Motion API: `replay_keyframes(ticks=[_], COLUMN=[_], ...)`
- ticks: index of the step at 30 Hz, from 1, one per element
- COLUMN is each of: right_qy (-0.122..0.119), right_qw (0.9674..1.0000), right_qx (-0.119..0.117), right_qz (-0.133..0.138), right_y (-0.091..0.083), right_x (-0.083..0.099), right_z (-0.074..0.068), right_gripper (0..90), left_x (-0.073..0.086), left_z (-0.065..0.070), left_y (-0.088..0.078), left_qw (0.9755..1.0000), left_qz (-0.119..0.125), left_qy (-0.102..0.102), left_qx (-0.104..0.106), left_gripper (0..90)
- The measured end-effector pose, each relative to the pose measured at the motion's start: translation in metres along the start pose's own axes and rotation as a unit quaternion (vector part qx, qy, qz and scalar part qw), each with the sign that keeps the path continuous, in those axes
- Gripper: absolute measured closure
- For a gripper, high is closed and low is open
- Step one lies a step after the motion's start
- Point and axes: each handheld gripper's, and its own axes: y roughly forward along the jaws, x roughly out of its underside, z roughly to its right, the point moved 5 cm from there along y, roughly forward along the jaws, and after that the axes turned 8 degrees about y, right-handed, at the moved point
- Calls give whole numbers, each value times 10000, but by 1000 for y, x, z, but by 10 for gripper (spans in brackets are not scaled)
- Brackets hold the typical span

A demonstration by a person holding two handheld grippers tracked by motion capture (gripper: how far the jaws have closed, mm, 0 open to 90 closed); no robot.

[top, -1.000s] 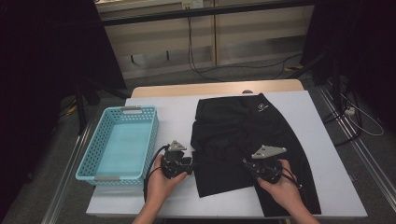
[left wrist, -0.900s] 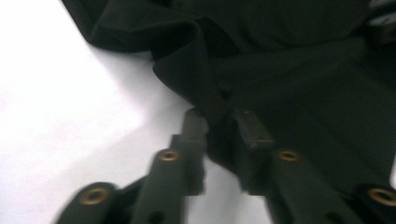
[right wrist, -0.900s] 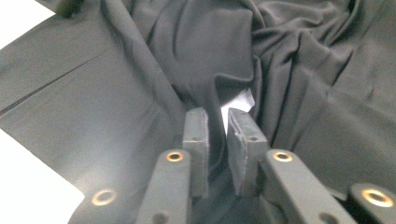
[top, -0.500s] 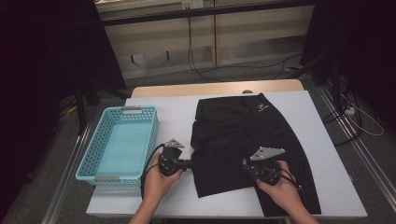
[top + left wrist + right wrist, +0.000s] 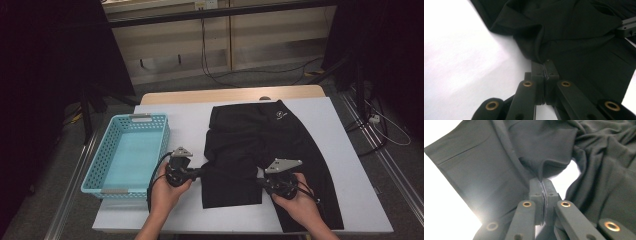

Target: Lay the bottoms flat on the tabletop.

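The shorts [image 5: 260, 145], centre of the frame, are plain black with a small white logo near the waistband. The basket [image 5: 112, 187] at lower left is light turquoise with a lattice of holes. The counter [image 5: 330, 130] is white, its far edge pale wood. Both sets of fingers [image 5: 550, 75] are black with brass rivets.

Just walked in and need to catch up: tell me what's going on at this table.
A person is working on a pair of black shorts spread on a white table, a set of tongs in each hand. The left tongs are shut on the near leg's left edge; their jaws have just been closing on it. The right tongs are shut on the fabric at the same leg's right edge. A light blue basket sits empty on the left.
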Motion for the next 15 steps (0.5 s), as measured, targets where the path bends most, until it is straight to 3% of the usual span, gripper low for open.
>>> replay_keyframes(ticks=[3,5,7,9,12,15], right_qy=[-21,-171,-253,-432,-600,-743], right_qw=[9999,9996,9990,9981,9969,9957], right_qx=[96,184,181,90,-122,-351], right_qz=[37,116,307,428,486,417], right_y=[-1,-3,-6,-8,-6,-1], right_x=[0,-2,-6,-9,-12,-11], right_z=[3,3,0,-7,-21,-35], right_gripper=[841,788,715,636,546,521], left_x=[0,0,-1,-3,-6,-8], left_z=[-3,-4,-4,-5,-6,-6], left_y=[2,2,1,1,-1,-2], left_qw=[9998,9998,9996,9991,9982,9980], left_qz=[53,58,159,254,384,406], left_qy=[140,100,56,141,245,258], left_qx=[-148,-167,-214,-300,-400,-402], left_gripper=[821,716,549,404,301,232])
